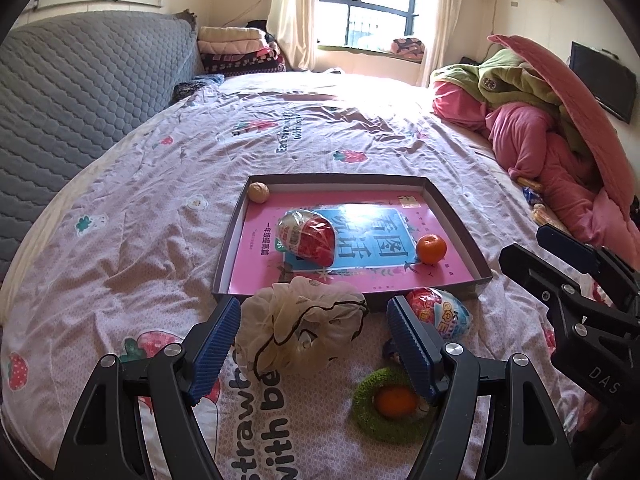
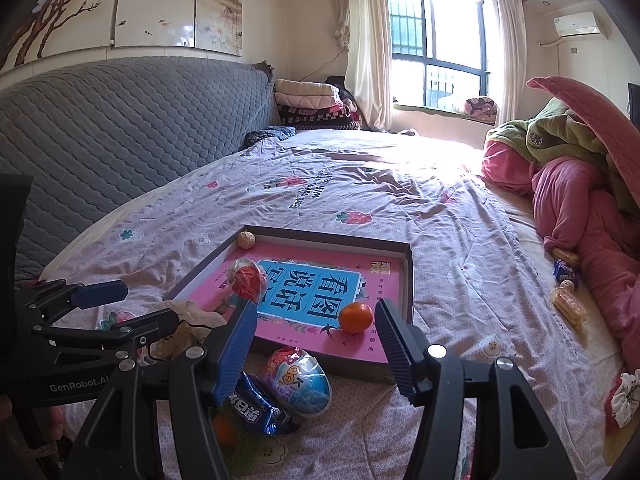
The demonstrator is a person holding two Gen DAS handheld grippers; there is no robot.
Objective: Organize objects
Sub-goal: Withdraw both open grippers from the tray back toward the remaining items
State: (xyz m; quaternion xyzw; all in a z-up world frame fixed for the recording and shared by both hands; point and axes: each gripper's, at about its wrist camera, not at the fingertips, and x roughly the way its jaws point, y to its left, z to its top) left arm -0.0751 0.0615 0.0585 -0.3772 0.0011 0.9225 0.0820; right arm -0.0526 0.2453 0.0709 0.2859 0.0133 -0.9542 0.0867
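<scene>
A shallow dark tray lies on the bed with a pink book as its floor. On the book rest a walnut, a red wrapped snack and an orange. My left gripper is open around a cream mesh pouf just in front of the tray, with its pads clear of the pouf. A wrapped toy egg and a green ring with an orange centre lie beside it. My right gripper stands open and holds nothing, above the toy egg and a blue snack packet.
Pink and green quilts are piled at the right, with small snack packs and a scrunchie beside them. The grey padded headboard runs along the left. Folded blankets are stacked at the back.
</scene>
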